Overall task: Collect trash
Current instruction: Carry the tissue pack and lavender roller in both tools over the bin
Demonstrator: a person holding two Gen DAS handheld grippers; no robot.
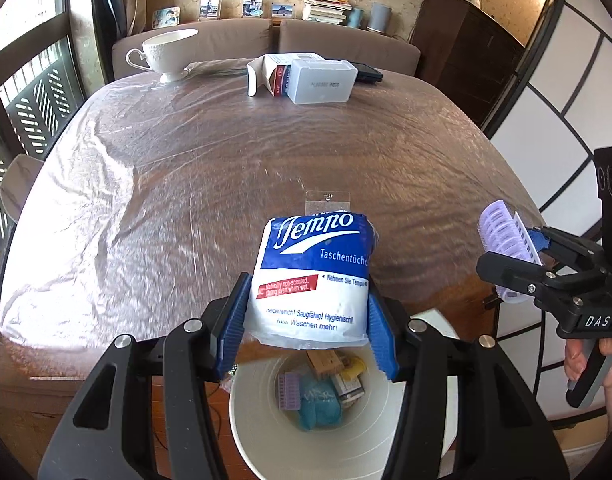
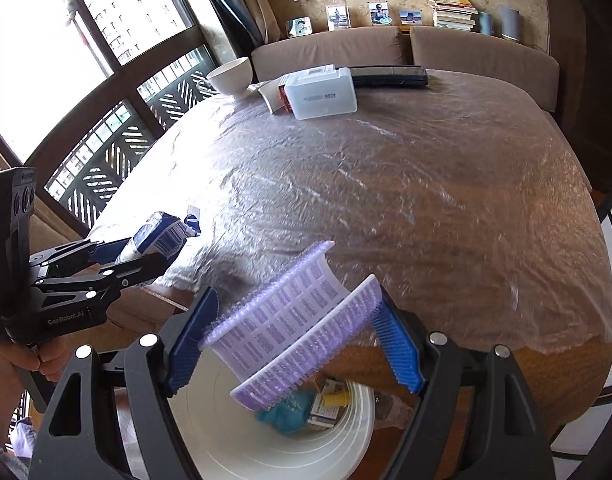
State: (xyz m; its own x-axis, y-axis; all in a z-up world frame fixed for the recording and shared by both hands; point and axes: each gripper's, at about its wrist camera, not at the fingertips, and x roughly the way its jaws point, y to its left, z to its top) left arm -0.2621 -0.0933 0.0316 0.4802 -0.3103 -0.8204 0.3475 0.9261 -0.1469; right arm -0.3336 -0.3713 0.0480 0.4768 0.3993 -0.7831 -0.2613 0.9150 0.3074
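A home dining room: sofa [image 1: 233,40], framed photos [image 1: 209,7], stacked books [image 1: 326,6], teacup [image 1: 167,54] on plastic-covered table [image 1: 185,168].

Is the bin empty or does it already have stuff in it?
Not empty. The white bin holds a teal item, a purple roller and small boxes at the bottom, well below the rim.

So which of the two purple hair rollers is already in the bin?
The smaller purple roller lying inside the white bin; the other purple roller is in the right gripper.

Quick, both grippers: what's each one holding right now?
Left gripper: closed on the Tempo tissue pack, above the white bin.
Right gripper: closed on the purple plastic tray.
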